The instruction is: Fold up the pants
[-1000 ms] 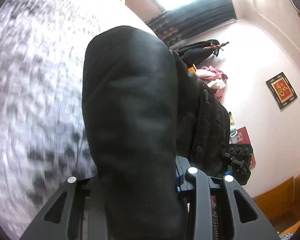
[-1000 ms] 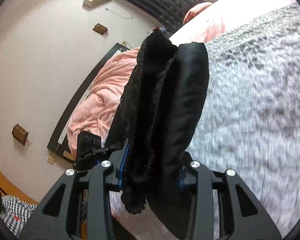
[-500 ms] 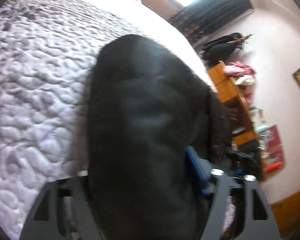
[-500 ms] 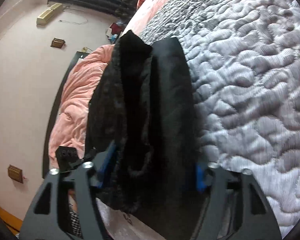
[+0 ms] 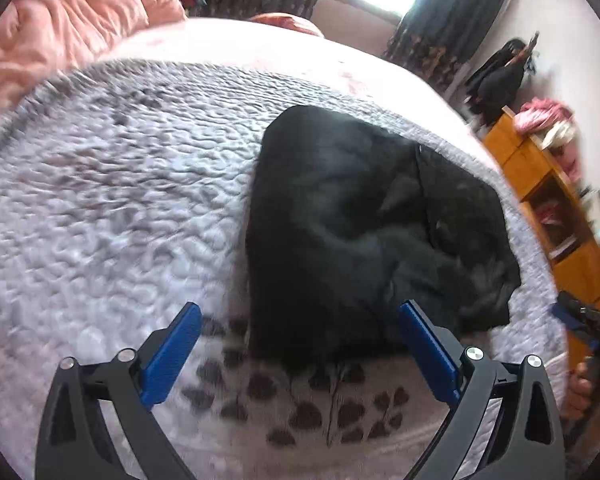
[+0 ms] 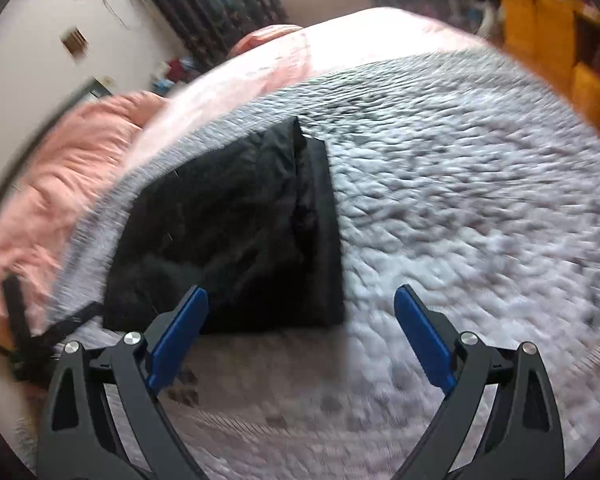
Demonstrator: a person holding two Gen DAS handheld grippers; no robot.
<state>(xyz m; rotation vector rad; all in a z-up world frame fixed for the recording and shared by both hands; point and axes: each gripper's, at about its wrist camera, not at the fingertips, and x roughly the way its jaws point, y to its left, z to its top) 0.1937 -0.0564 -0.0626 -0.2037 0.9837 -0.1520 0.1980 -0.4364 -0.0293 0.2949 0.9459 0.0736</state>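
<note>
The black pants [image 5: 364, 232] are lying folded in a compact bundle on the grey quilted bedspread [image 5: 112, 208], near the bed's close edge.

Left gripper [image 5: 300, 354]: the jaws are opening and are standing wide apart, with nothing pinched between the blue pads [image 5: 172, 354]. The near edge of the pants is sitting just beyond the fingertips, toward the right-hand finger, whose tip is overlapping the fabric in the left wrist view. Contact between that tip and the cloth cannot be determined. The gripper is pointing steeply downward at the bedspread.

Right gripper [image 6: 300, 336]: the jaws are opening and are likewise spread wide, gripping nothing. In the right wrist view the pants [image 6: 236, 232] are lying ahead and to the left of the gap, with the left-hand pad [image 6: 178, 338] overlapping the bundle's near edge. The space between the fingers is showing mostly bare bedspread [image 6: 460, 200].

A pink blanket [image 5: 60, 28] is lying bunched at the far side of the bed. Orange shelving [image 5: 548, 200] is standing beside the bed. Both views are motion-blurred.
</note>
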